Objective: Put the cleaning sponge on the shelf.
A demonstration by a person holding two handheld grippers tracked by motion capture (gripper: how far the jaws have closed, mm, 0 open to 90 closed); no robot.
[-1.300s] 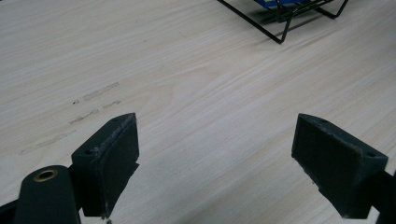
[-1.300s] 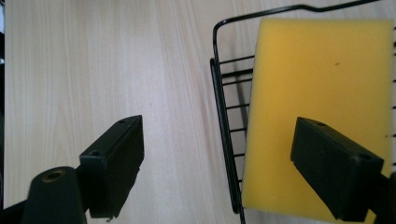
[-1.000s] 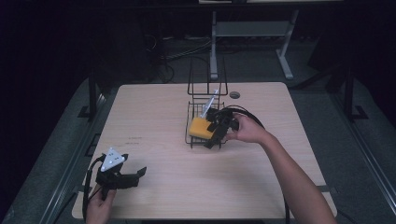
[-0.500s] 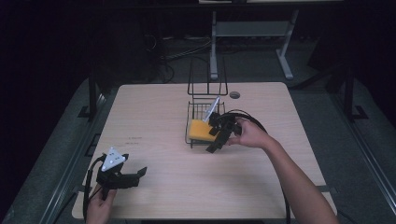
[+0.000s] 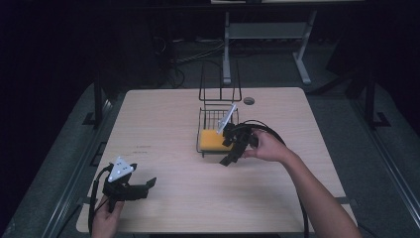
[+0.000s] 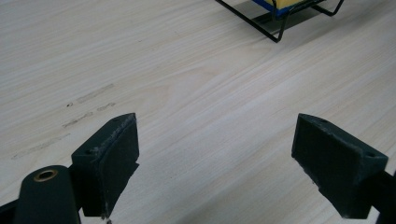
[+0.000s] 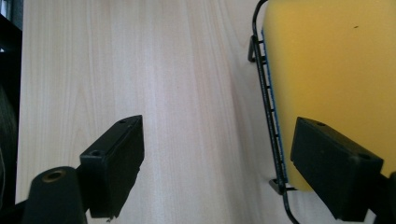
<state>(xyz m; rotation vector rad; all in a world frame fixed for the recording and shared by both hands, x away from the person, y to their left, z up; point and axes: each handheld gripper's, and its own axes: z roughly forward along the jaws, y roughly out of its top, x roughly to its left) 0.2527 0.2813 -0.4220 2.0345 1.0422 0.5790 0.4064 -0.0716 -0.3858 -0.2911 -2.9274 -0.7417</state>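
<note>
A yellow sponge (image 5: 213, 139) with a blue underside lies in a black wire basket (image 5: 210, 118) at the middle of the wooden table. My right gripper (image 5: 233, 154) hovers just off the basket's near right corner, jaws open and empty. Its own view looks straight down on the sponge (image 7: 334, 79) and the basket's rim (image 7: 267, 100), with the right gripper (image 7: 217, 165) straddling that rim. My left gripper (image 5: 144, 187) rests low near the table's front left corner, open, holding nothing. In the left gripper view the left gripper (image 6: 215, 165) has bare wood between its jaws, the basket (image 6: 275, 23) far ahead.
A tall wire handle (image 5: 220, 82) rises from the basket's far side. A small round dark grommet (image 5: 248, 100) sits in the tabletop behind the basket. Faint pencil marks (image 6: 88, 105) cross the wood near the left gripper. Black cable (image 5: 270, 131) loops from the right gripper.
My right gripper has drawn back from over the sponge toward the near side of the basket, leaving the sponge in the basket. The left gripper has stayed still.
</note>
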